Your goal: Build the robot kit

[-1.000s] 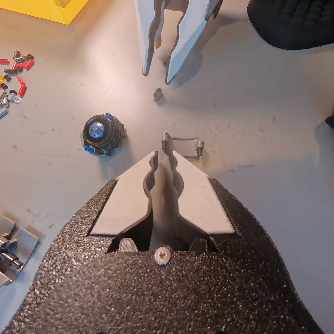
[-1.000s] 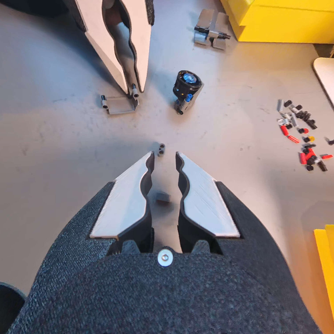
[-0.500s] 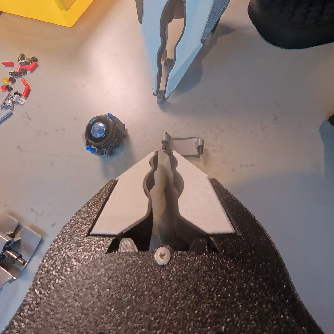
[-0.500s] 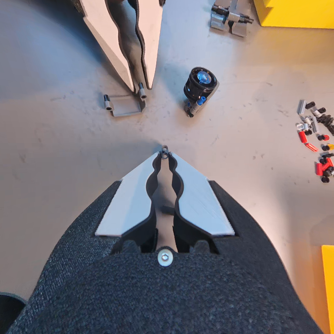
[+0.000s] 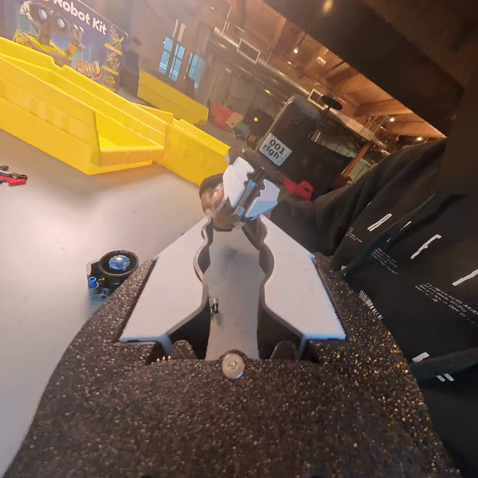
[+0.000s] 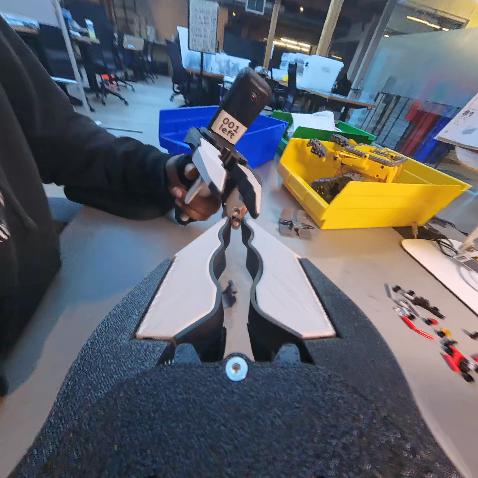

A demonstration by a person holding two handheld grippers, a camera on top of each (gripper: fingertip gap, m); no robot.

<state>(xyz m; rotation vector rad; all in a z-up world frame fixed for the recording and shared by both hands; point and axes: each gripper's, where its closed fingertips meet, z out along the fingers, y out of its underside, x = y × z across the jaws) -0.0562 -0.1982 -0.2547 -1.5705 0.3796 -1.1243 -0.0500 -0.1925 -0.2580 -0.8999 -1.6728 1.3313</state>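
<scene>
The right gripper [image 6: 236,223] has its jaws almost closed. They pinch a tiny dark grey plastic piece with two round holes [image 6: 236,221] right at the tips, up in the air above the table. The piece stands on end, one hole above the other.

The left gripper [image 5: 234,225] has its jaws partly open with nothing between them. It is lifted too and faces the right gripper, very close, tip to tip (whether they touch is hard to tell). A hand [image 6: 192,204] in a black sleeve [image 6: 103,168] holds it.

I think a piece this little could twist or pop out. So the pinch should stay steady and flat on both sides, with the holes left free.

On the smooth grey table [image 6: 336,258], below the right fingers, lies a small dark block [image 6: 229,293]. Below the left fingers lies a tiny grey pin [image 5: 214,304]. Just beside the left gripper sits a round black part with a blue glass eye [image 5: 116,266].

Farther out are two shiny grey blocks [image 6: 294,223] and a heap of little red and black pins [image 6: 426,318]. Behind them a yellow plastic bin [image 6: 362,209] holds a yellow and black built model [image 6: 362,160]. A blue plastic bin [image 6: 181,126] stands behind the left gripper. Low yellow trays [image 5: 124,147] stand at the far edge in the left wrist view.
</scene>
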